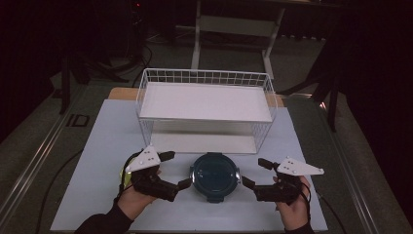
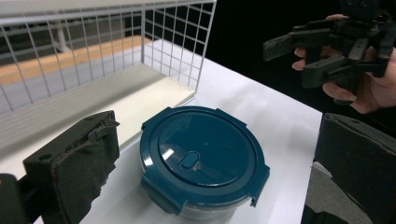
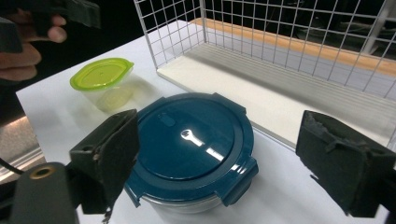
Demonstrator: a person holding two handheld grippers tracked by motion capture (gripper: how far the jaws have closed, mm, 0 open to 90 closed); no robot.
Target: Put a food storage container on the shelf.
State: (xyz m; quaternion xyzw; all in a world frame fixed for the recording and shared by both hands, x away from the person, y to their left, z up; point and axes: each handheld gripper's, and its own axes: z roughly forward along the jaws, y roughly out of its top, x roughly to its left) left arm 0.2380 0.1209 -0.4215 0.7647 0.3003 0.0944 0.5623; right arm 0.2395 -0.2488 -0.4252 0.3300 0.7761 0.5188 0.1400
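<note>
1. Right gripper (image 1: 250,173): jaws are standing spread wide, nothing between the pads. In the right gripper view they are flanking the container (image 3: 189,147) without touching it; a gap is showing on both sides.
2. Left gripper (image 1: 178,169): jaws are also standing spread and gripping nothing. In the left gripper view the container (image 2: 203,161) is lying just ahead of them, between the two pads but clear of both.
3. Container (image 1: 215,176): round, with a dark blue clip lid and a clear body. It is sitting upright on the worktop (image 1: 97,161), midway between the two grippers and just in front of the rack (image 1: 204,105).
4. Key relation: each gripper is pointing inward at the container from its own side, left from the left, right from the right. Both are sitting about equally near. Being round, the container has no long axis to line up with.
5. Rack lower shelf (image 3: 261,93): it is lying directly behind the container, open toward it. Judgement: the likely move is lifting the container and sliding it in there.
6. Small tub with green lid (image 3: 103,81): it is standing on the worktop beyond the container on the left hand's (image 1: 131,197) side, well clear of the right jaws.
</note>
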